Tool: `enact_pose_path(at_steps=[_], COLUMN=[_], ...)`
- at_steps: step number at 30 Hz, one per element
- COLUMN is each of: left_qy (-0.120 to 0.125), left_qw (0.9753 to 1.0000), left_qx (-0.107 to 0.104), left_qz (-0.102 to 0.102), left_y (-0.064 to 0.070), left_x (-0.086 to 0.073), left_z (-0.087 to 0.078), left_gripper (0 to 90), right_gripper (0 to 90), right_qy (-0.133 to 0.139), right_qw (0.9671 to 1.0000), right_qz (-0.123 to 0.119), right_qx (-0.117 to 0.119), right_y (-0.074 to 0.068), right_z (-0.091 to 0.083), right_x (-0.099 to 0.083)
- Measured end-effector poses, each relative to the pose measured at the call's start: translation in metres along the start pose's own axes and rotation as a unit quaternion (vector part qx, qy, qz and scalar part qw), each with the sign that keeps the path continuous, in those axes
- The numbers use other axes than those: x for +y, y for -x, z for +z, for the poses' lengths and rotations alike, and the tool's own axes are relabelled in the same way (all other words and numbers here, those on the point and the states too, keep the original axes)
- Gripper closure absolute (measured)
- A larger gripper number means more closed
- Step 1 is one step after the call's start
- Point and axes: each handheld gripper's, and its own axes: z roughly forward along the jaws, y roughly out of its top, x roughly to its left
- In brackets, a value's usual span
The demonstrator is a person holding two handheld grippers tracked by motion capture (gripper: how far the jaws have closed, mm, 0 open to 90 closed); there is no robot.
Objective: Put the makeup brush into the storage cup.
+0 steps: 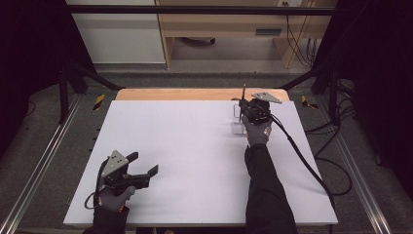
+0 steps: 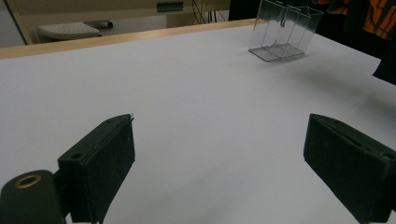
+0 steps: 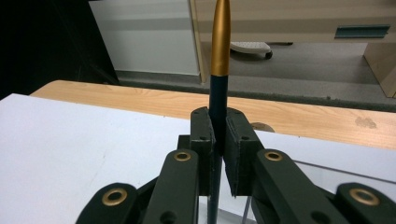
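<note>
Right gripper stands at the far right of the table, its jaws closed on a pen with a dark barrel and gold end, held upright. From the high view I place the pen directly over the clear plastic holder, whose walls also appear in the left gripper view. I judge the step in hand to be insertion: the next move calls for a straight descent into one compartment, then release. Which compartment lies beneath the pen I cannot tell. Left gripper rests near the front left corner, jaws wide apart and holding nothing. A white sheet covers the wooden table; beyond it I see grey floor and pale wooden furniture.
</note>
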Motion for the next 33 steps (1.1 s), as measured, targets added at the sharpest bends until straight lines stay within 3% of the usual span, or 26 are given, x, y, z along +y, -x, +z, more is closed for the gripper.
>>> enact_pose_path(at_steps=[16,19,24,29,33], left_qy=[0.0,0.0,-0.001,-0.001,-0.004], left_qw=[1.0,1.0,1.0,1.0,1.0], left_qx=[-0.001,-0.001,-0.002,-0.002,-0.002], left_qz=[0.001,0.001,0.0,0.0,0.002], left_y=[0.0,0.001,0.001,0.002,0.002], left_x=[0.0,0.0,0.0,0.0,-0.001], left_z=[0.0,0.0,0.0,0.001,0.002], left_gripper=[8.1,8.1,8.1,8.1,8.1], right_gripper=[82.9,82.6,76.7,70.2,64.1], right_qy=[-0.013,-0.027,-0.029,-0.017,-0.008], right_qw=[0.9999,0.9996,0.9996,0.9999,0.9998], right_qz=[-0.005,-0.002,-0.003,-0.001,-0.013], right_qx=[-0.001,-0.006,-0.004,0.002,0.015], right_y=[-0.004,-0.004,-0.004,-0.001,-0.001], right_z=[0.001,0.002,-0.001,-0.013,-0.028], right_x=[-0.01,-0.011,-0.014,-0.012,-0.009])
